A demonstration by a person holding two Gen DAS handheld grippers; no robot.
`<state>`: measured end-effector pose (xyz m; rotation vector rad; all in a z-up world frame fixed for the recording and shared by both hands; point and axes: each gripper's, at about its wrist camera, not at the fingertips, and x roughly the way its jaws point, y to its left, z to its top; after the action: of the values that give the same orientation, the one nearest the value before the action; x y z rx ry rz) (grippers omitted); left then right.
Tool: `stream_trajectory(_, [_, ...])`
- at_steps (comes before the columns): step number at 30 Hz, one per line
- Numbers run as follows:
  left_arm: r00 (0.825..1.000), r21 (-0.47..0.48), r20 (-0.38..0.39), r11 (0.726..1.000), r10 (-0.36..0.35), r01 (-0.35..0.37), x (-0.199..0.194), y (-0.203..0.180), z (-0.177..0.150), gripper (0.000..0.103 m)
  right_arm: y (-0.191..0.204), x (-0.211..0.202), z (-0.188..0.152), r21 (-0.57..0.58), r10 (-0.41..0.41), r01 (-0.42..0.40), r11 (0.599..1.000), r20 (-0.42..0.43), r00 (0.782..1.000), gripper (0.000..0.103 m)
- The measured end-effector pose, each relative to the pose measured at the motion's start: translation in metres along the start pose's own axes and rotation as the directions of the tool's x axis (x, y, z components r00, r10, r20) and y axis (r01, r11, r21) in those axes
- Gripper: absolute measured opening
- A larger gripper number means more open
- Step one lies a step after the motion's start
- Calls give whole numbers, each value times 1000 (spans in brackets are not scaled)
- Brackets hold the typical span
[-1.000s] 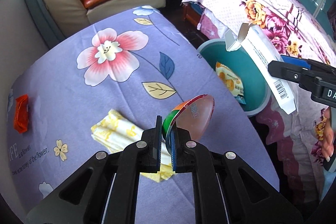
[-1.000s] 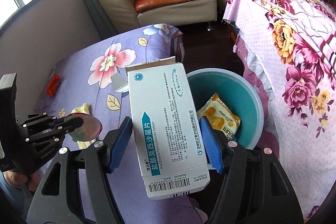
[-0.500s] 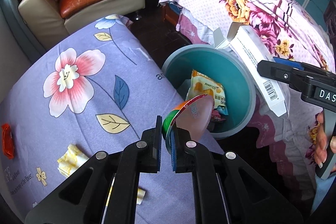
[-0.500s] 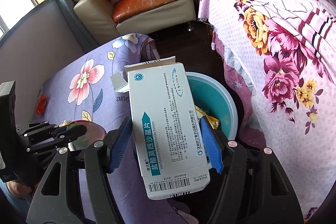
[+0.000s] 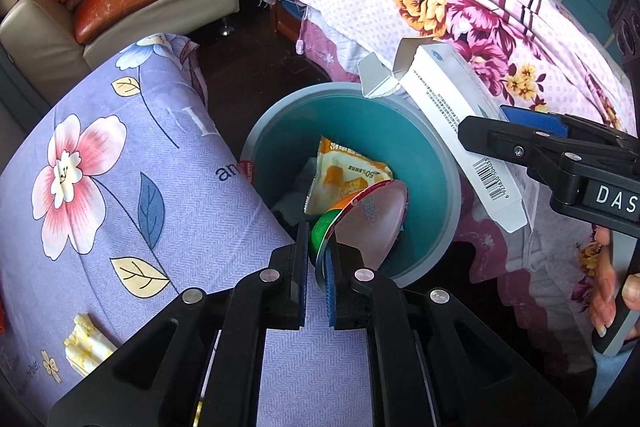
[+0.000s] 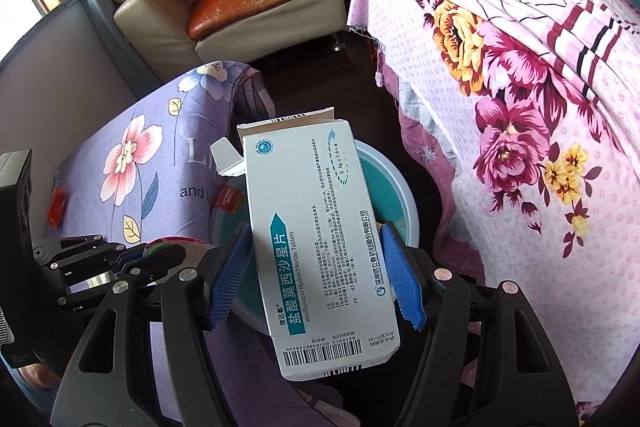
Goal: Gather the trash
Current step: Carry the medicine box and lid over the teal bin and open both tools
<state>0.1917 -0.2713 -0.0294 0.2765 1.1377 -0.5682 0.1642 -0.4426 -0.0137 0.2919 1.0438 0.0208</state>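
One snack bag point(image 5: 344, 175) inside the bin point(image 5: 448, 195) was seen only from the left wrist; above the bin, a round lid point(image 5: 368, 219) was pinched by the left gripper point(image 5: 316, 267) and a white printed box point(image 6: 316, 239) clamped by the right gripper point(image 6: 316, 267).

teal bin point(image 5: 424, 131), grey rim | beside it lilac bedspread point(image 5: 120, 163), pink flowers | in bin orange-white snack packet point(image 5: 344, 175) | above bin white-teal tablet box point(image 6: 316, 235) | red-green foil lid point(image 5: 360, 223) | behind bin pink floral quilt point(image 6: 520, 67)
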Motion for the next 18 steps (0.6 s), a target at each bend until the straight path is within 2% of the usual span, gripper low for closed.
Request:
stream_trajectory(15, [998, 17, -23, 998, -63, 64, 21, -9, 6, 10, -10, 12, 6, 18, -41, 41, 999, -28, 999, 63])
stream_trajectory(16, [997, 12, -20, 998, -69, 69, 21, -8, 6, 11, -10, 12, 7, 19, -42, 43, 999, -29, 999, 63])
stream_trajectory(18, [997, 8, -8, 997, -71, 71, 19, -7, 5, 24, -10, 13, 7, 17, -46, 47, 999, -31, 998, 63])
